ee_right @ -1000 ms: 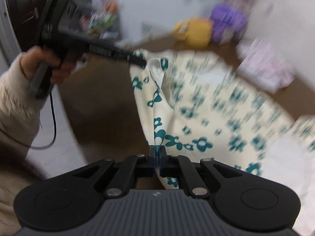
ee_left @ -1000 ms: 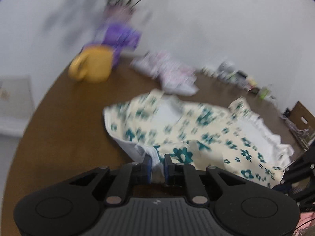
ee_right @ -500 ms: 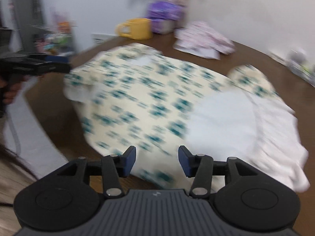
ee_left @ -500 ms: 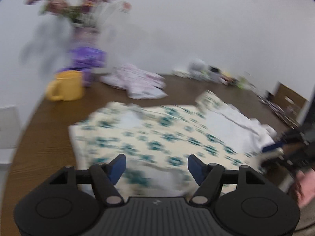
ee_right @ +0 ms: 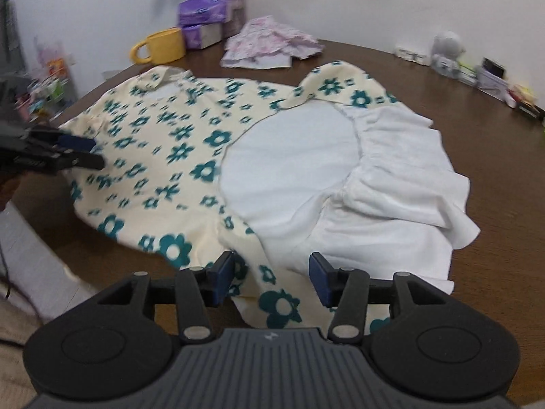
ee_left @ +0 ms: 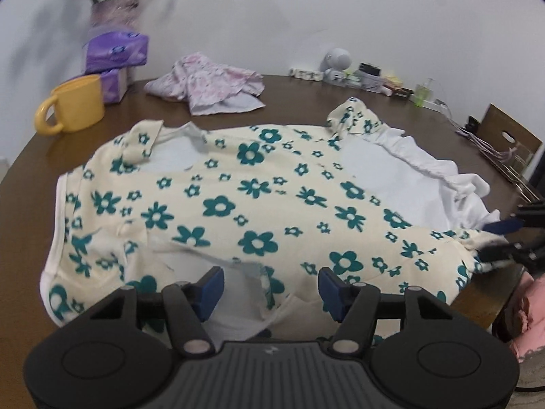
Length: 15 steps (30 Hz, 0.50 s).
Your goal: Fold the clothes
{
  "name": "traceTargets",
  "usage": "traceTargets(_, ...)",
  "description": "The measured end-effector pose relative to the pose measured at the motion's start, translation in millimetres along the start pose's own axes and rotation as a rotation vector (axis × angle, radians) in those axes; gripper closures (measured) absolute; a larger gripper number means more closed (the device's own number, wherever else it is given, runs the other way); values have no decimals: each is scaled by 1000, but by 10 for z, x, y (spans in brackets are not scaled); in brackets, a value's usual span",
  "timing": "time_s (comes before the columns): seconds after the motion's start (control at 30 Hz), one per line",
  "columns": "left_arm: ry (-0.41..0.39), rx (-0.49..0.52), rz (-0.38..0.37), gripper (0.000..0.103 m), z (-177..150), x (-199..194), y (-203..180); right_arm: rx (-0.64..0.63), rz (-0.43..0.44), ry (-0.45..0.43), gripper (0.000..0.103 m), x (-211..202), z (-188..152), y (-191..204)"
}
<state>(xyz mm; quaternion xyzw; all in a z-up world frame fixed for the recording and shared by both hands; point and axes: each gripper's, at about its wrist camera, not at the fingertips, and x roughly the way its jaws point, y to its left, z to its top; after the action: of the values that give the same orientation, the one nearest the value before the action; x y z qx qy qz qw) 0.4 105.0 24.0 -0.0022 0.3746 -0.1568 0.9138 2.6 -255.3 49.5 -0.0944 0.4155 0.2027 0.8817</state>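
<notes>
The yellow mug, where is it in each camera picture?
Left wrist view: yellow mug far left, beside the purple tissue packs.
Right wrist view: yellow mug upper left, beyond the flowered dress.
Shared landmark: the crumpled pink cloth to its right.

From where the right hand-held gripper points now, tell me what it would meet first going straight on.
The right hand-held gripper, jaws open, would most likely meet the floral garment lying just ahead between its fingertips, near its white lining. Depth is unclear.
</notes>
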Motion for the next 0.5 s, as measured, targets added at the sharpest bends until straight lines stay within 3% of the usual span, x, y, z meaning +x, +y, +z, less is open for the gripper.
traceTargets(0.07, -5, 6, 24, 44, -4, 13, -34, -39, 3, 14, 58, -4, -4, -3)
traceTargets(0.1, -4, 11, 37, 44, -5, 21, -58, -58, 5, 21, 75, -7, -7, -5)
traceTargets(0.23, -4, 32, 76, 44, -9, 48, -163, -136, 11, 50, 87, -15, -15, -11)
traceTargets(0.33, 1, 43, 86, 43, -17, 28, -224, -168, 27, 88, 87, -19, -8, -47)
traceTargets(0.43, -25, 13, 46, 42, 40, -107, -189, -124, 90, 73, 67, -120, 62, -99)
traceTargets(0.5, -70, -14, 30, 40, 134, -249, -124, -60, 105, 7, 56, -219, 190, -205)
